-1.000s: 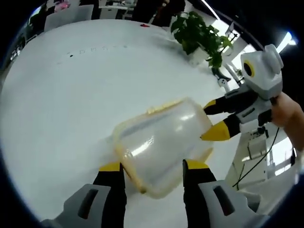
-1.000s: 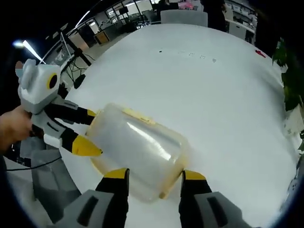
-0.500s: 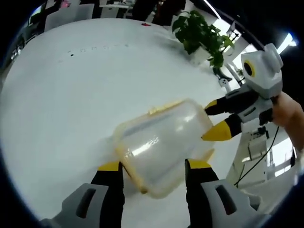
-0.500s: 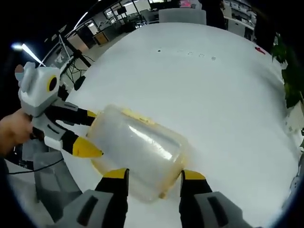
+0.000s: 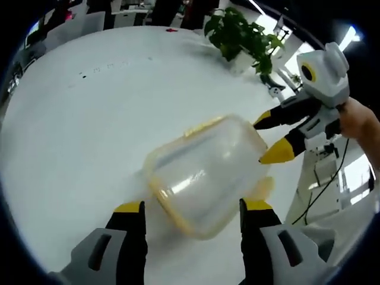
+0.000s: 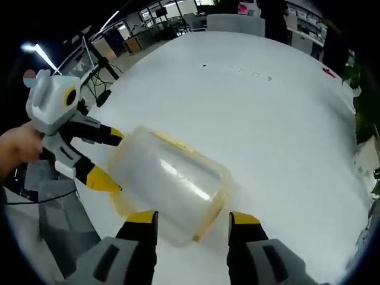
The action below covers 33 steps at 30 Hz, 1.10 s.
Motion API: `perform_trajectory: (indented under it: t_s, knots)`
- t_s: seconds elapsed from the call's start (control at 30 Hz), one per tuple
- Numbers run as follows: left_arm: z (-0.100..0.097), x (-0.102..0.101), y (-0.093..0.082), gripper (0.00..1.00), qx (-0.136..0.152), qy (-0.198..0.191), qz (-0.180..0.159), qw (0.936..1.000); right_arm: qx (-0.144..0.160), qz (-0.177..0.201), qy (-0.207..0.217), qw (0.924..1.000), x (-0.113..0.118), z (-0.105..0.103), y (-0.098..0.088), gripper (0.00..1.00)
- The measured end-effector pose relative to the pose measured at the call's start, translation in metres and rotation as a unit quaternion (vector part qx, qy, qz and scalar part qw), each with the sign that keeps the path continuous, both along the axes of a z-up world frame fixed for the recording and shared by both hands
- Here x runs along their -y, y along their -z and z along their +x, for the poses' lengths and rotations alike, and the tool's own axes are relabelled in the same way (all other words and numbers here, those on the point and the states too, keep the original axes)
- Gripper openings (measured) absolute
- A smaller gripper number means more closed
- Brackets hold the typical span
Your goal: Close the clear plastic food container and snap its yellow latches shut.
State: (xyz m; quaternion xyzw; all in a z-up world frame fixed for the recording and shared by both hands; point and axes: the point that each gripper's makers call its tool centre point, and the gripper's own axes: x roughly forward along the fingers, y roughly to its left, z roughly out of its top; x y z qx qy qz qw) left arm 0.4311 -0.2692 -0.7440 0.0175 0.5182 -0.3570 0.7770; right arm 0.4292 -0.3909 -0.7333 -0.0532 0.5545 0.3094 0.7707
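Clear plastic, rimmed in yellow, marks the food container lying on the white table in the left gripper view. It is seen between and just ahead of the left gripper, whose jaws stand spread with nothing clasped. Compared with a second ago, these jaws have drawn back slightly and parted wider, so the container's near end now sits clear of them. At its far end the right gripper is seen, jaws apart at the container's corner; contact cannot be confirmed. A potted plant stands beyond.

In the right gripper view, the container lies ahead of the right gripper, jaws released and a little wider than before. The left gripper brackets the opposite end. A yellow latch shows along the upper rim. The lid appears seated, and both grippers seem to be releasing, so the latching is judged largely done.
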Motion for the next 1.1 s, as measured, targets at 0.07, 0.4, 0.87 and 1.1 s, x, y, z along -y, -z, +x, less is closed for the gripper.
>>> perform_trajectory:
  t_s: [0.07,0.4,0.87,1.1]
  knots:
    - [0.001,0.001,-0.001,0.7,0.012,0.014,0.001,0.9998,0.003,0.004,-0.002,1.0,-0.001,0.0,-0.003,0.51]
    - [0.011,-0.006,-0.021,0.71,0.074,0.064,-0.002,0.9952,0.037,-0.006,-0.06,0.9975,-0.001,0.003,-0.014,0.62]
    - [0.005,0.017,-0.051,0.73,0.156,0.202,-0.039,0.9661,0.158,0.075,-0.271,0.9466,-0.042,-0.001,-0.055,0.52]
    - [0.002,0.022,-0.058,0.67,0.178,0.244,-0.056,0.9517,0.183,0.093,-0.346,0.9155,-0.054,-0.013,-0.062,0.48]
